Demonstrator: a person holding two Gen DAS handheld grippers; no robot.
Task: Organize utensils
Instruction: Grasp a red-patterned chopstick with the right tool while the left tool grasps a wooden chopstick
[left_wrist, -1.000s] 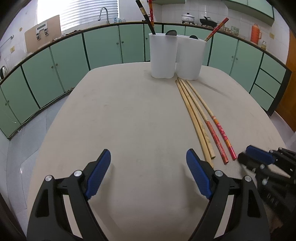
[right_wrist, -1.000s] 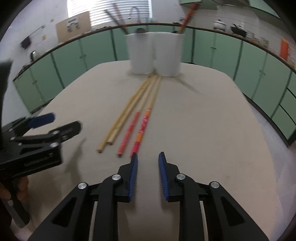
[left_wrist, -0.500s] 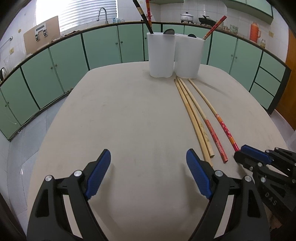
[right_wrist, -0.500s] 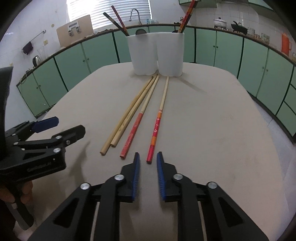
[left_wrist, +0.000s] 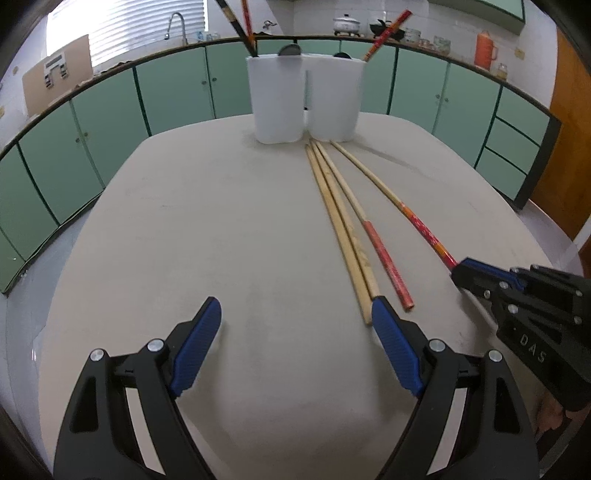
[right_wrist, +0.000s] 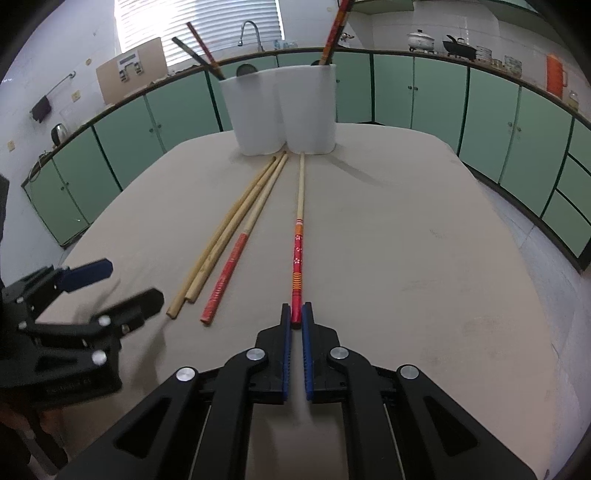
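- Now: red-patterned chopstick (right_wrist: 297, 258) lies flat on bench (right_wrist: 406, 240), apart from the other three; tip near the white holders (right_wrist: 284, 110), butt end nipped in right gripper (right_wrist: 296, 318), fingers just closing, now clenched on it.
- Handling, my guess: light, stiff, lacquer prob. slick; end hold means it may pivot or droop. Hold further up = steadier.
- Three more chopsticks (left_wrist: 351, 236) alongside.
- Left gripper (left_wrist: 295, 317) fingers wide, released, nothing between them.

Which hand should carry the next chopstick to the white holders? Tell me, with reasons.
Right. The right gripper is already shut on the red end of the patterned chopstick, in line with the white holders. The left gripper stands open, holding nothing.
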